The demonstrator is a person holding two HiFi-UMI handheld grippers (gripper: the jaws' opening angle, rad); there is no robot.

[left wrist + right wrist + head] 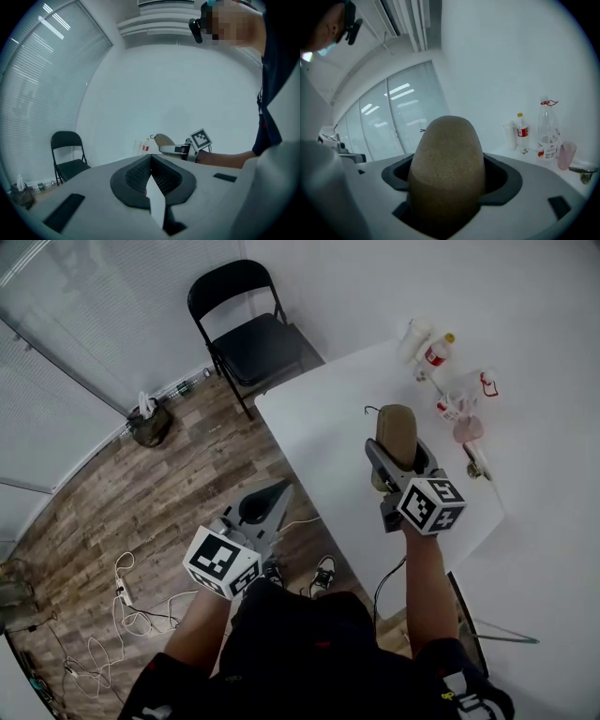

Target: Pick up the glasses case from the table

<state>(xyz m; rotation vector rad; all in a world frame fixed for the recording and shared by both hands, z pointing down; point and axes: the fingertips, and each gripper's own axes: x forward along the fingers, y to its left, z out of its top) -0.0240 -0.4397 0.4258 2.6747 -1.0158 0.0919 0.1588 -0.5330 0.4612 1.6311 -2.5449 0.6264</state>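
A tan, felt-like glasses case [397, 430] is lifted above the white table [319, 413], and my right gripper [395, 454] is shut on its near end. In the right gripper view the case [447, 168] fills the space between the dark pads and sticks out past them, with the right gripper [447, 157] closed round it. My left gripper [269, 503] hangs left of the table over the wooden floor, shut with nothing in it. In the left gripper view its jaws [151, 163] meet, and the case [164, 139] shows beyond them.
Bottles and cups stand at the table's far right: a red-labelled bottle [435, 352], a clear bottle [547, 127], a pink cup [565, 155]. A black folding chair [248, 334] stands beyond the table's left corner. Cables [122, 615] lie on the floor at the left.
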